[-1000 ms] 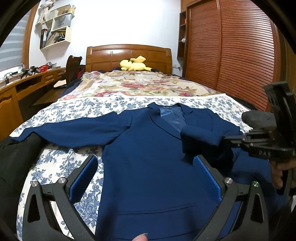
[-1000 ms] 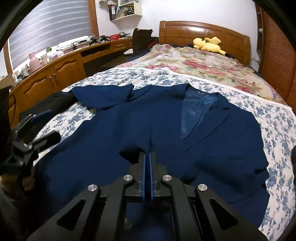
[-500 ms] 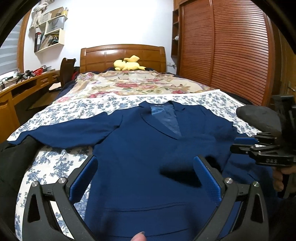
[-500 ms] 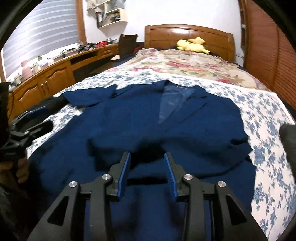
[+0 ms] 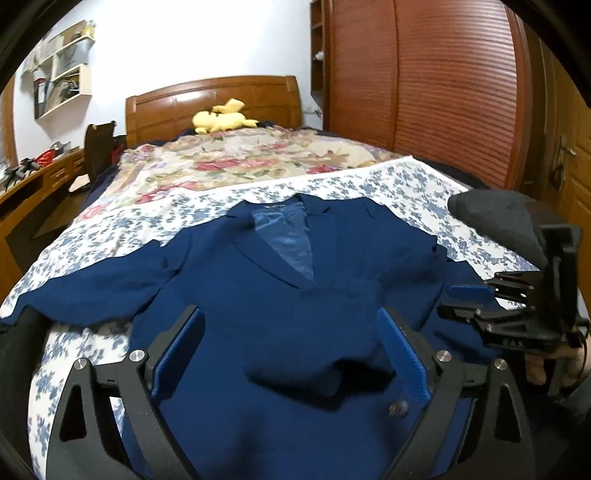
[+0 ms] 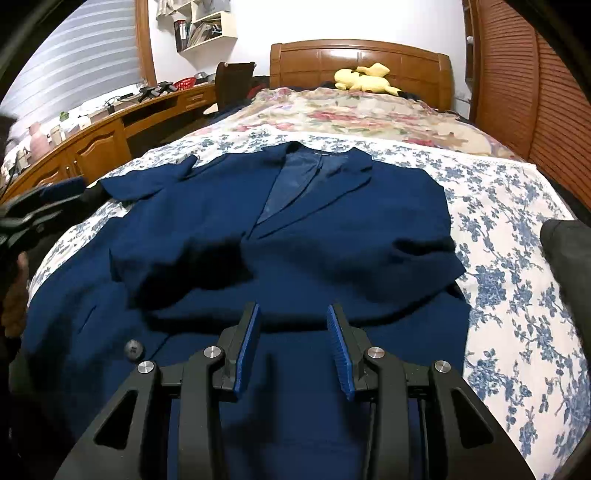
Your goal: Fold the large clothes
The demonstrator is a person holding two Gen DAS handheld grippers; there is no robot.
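Currently: one sleeve folded in, other sleeve pending; both tongs empty.

Nearest, the left gripper (image 5: pixel 291 354) and right gripper (image 6: pixel 293 347) hover with jaws apart above the lower front of the navy jacket (image 6: pixel 332 229), which lies face up on the floral sheet (image 6: pixel 509 258). Right sleeve (image 6: pixel 192 266) lies across the chest; left sleeve (image 5: pixel 92 280) lies spread out to the left, probably the next grasp. Farther off: headboard (image 6: pixel 369 62).

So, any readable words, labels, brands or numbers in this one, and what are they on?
Right gripper, embossed mark on its black body in the left wrist view: blurred, perhaps three characters, not readable.
Book spines on the wall shelf: too small to read.
Blue blazer neck label: too small to read.
Nothing else carries text.
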